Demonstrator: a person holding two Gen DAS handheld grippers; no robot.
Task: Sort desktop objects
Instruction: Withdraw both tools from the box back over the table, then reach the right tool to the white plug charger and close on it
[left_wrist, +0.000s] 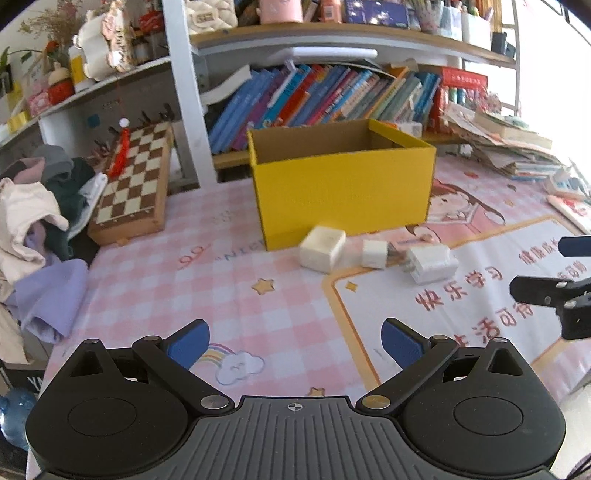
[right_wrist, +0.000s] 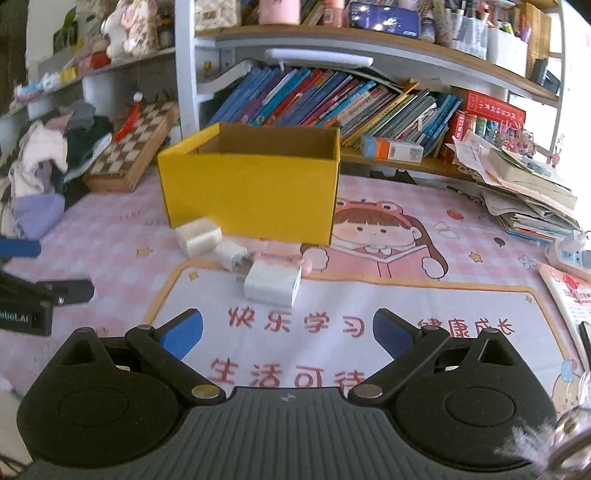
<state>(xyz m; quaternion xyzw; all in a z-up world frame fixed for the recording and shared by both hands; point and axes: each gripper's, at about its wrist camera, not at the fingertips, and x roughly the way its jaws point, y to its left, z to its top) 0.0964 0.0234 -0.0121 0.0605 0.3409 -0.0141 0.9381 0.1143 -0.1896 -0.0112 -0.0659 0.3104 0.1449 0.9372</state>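
Now the left gripper and right gripper both hover spread apart, empty. Three white chargers lie near the yellow box on the pink mat.

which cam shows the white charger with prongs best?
Right wrist: the white charger lies near the frame centre, with its prongs showing behind it. Left wrist shows it off to the right, more blurred.

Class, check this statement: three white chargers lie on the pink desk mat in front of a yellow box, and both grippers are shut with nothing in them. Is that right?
Not quite. Both grippers are open, not shut: the left gripper in the left wrist view and the right gripper in the right wrist view have their jaws spread wide, holding nothing. The rest stands: three white chargers lie on the pink desk mat in front of the yellow box.
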